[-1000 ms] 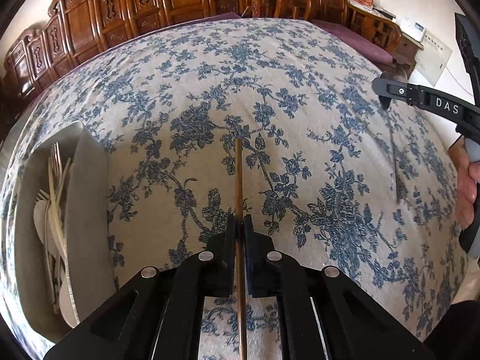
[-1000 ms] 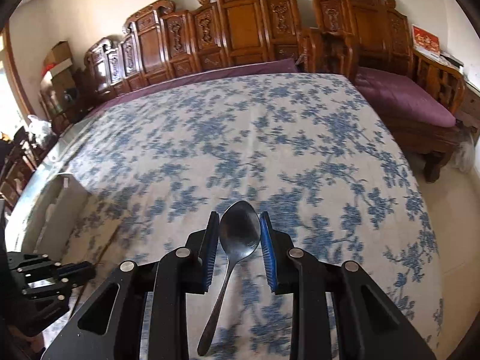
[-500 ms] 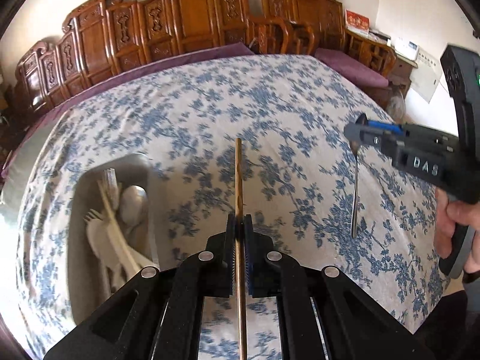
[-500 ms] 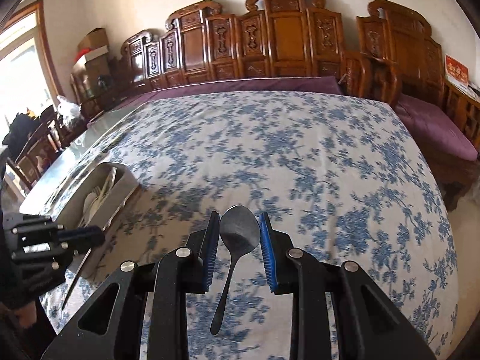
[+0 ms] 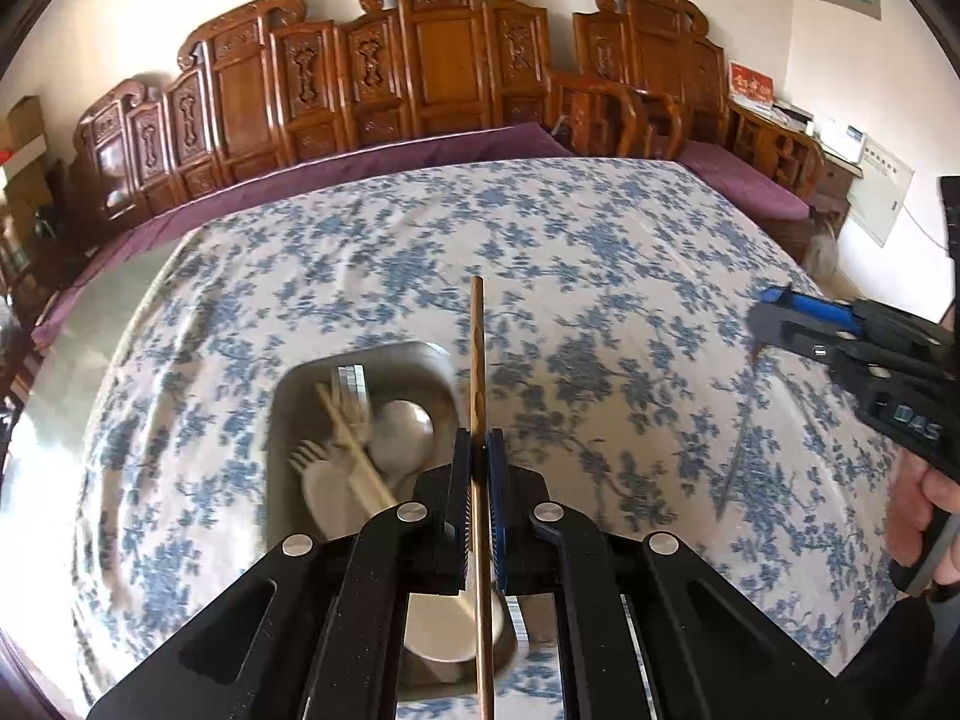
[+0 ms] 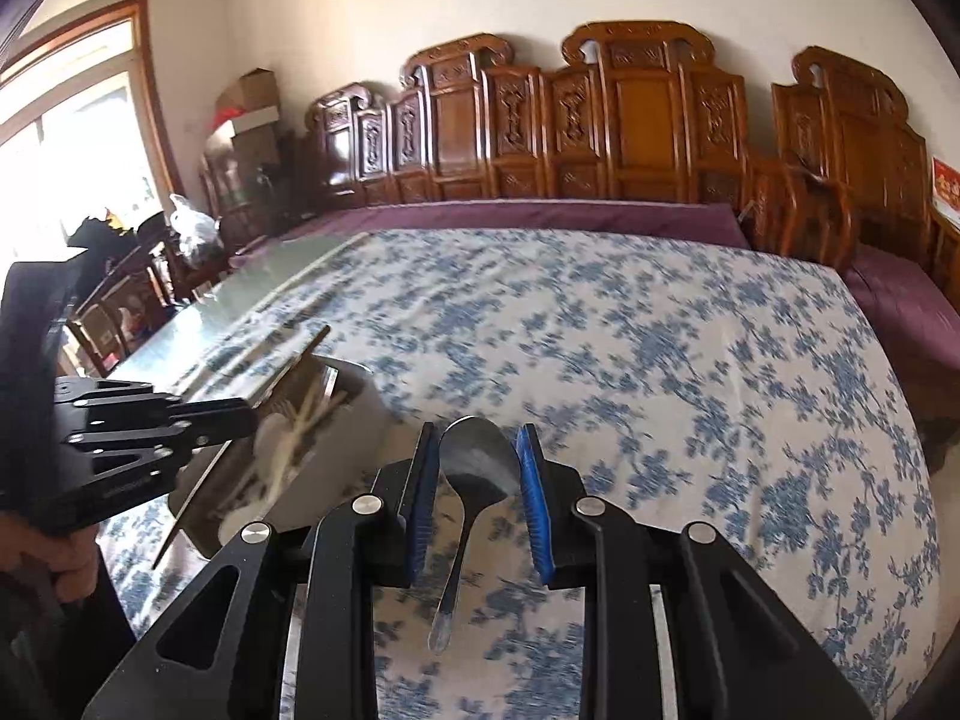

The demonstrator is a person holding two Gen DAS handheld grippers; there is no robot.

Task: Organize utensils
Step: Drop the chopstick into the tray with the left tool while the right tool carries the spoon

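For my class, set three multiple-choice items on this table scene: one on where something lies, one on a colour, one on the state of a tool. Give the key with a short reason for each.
1. Where do the pale spoon and fork lie?
A. in the grey tray
B. on the purple cushion
C. on the floor

2. What colour is the pattern on the tablecloth?
A. red
B. blue
C. green

3. What is the right tool doing?
A. standing open with nothing in it
B. clamping a chopstick
C. gripping a metal spoon by its bowl

Key:
1 A: the pale utensils sit inside the grey tray.
2 B: the tablecloth carries blue flowers on white.
3 C: the right tool has its pads on both sides of the metal spoon, whose handle hangs down. The left tool is the one shut on the chopstick.
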